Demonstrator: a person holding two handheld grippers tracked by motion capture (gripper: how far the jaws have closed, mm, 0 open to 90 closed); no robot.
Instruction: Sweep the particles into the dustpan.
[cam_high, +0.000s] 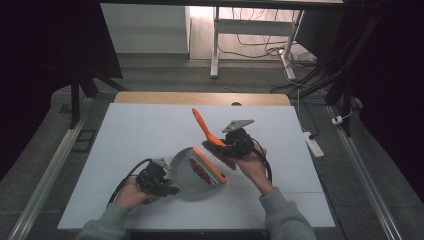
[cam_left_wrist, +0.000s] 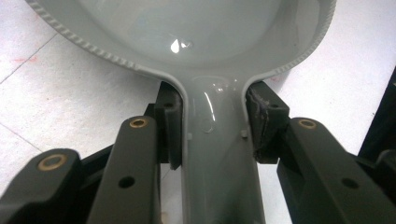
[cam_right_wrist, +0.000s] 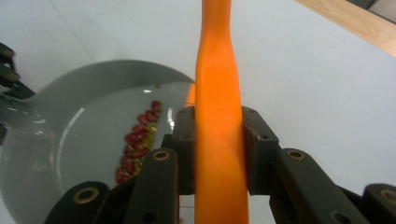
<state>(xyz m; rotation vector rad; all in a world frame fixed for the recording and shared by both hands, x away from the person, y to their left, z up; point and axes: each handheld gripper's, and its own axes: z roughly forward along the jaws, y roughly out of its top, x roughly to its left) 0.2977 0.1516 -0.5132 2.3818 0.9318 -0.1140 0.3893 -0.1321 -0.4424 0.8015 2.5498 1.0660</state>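
**Desk:** What have you got in the left gripper (cam_high: 172, 189)?

**Operator:** I have its jaws clamped on the grey handle of the dustpan (cam_high: 190, 172). In the left gripper view the pads (cam_left_wrist: 170, 128) press on both sides of that handle (cam_left_wrist: 217, 154), right where it widens into the pan, so it is a firm hold with no gap. The pan lies on the white table (cam_high: 145, 135) just left of centre, its orange front lip facing right and away from me.

**Desk:** And the right one?

**Operator:** The right gripper (cam_high: 226, 150) is closed around the orange handle of the hand brush (cam_high: 207, 131). From the right gripper view I see the handle (cam_right_wrist: 218, 130) running straight up between the two pads, squeezed on both sides. In the high view the handle slants up and to the left, and the dark bristle head sits low, at the pan's orange lip.

**Desk:** Anything in the pan?

**Operator:** Yes, a row of small red pieces (cam_right_wrist: 137, 142) with some yellowish ones mixed in, lying inside the pan close behind the lip. I think they are beans, but they are too small for me to be sure.

**Desk:** Are the bristles touching the lip?

**Operator:** I cannot tell; the right gripper covers that spot from above.
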